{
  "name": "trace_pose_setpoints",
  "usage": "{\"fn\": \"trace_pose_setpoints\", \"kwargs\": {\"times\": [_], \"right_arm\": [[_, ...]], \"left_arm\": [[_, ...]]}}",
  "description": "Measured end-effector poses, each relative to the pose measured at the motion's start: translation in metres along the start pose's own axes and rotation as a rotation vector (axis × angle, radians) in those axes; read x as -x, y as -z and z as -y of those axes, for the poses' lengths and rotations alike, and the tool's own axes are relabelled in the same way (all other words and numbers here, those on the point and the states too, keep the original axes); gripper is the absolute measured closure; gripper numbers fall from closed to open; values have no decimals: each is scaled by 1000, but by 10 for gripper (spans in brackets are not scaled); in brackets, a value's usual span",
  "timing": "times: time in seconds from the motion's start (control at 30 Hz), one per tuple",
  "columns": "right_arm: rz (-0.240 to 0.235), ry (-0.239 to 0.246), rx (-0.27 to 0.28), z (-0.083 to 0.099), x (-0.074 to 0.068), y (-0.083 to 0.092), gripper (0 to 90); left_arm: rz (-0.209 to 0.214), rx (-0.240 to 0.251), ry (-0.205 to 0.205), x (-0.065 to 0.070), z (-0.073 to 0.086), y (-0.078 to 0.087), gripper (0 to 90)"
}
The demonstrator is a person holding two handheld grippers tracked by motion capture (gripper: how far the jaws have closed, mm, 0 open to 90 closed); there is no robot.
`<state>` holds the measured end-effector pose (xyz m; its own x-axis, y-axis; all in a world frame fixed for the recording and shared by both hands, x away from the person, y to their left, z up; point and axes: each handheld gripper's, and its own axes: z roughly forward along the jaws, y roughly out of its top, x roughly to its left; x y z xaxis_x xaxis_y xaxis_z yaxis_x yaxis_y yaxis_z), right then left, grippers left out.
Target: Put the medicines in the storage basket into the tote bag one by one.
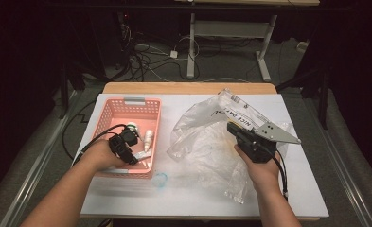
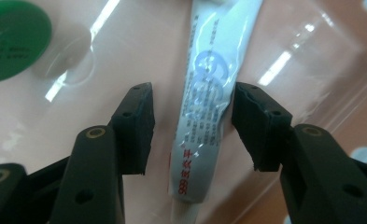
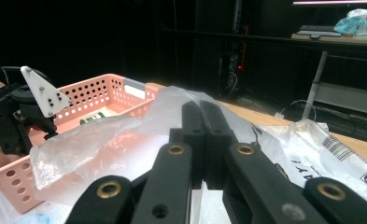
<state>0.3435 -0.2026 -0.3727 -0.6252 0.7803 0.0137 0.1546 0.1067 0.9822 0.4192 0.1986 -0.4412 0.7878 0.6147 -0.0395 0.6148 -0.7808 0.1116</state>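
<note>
Jaws of left gripper (image 2: 193, 123) straddle white tube (image 2: 208, 100) in pink basket (image 1: 109, 111)

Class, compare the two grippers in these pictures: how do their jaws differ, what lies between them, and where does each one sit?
The left gripper has open jaws straddling a white tube with gaps on both sides; the right gripper has its jaws shut on the clear plastic bag. The left gripper points down into the pink basket; the right gripper sits over the bag on the table. Both are black, two-jawed and hand-held.

Left tongs (image 2: 193, 126) parted, right tongs (image 3: 203, 116) clamped together.
</note>
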Motion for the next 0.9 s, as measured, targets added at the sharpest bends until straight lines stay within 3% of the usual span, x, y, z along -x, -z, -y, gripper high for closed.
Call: {"fn": "trace_pose_setpoints", "kwargs": {"times": [0.1,0.27,0.6,0.9], "right_arm": [[-1,-1,-1,0,-1,0,900],[-1,-3,1,0,-1,0,900],[0,-3,2,0,0,1,900],[3,-11,5,-1,1,2,900]], "left_arm": [[10,5,-10,-1,0,0,504],[16,27,-30,1,0,0,643],[28,48,-36,0,0,0,662],[13,45,-39,1,1,2,663]]}}
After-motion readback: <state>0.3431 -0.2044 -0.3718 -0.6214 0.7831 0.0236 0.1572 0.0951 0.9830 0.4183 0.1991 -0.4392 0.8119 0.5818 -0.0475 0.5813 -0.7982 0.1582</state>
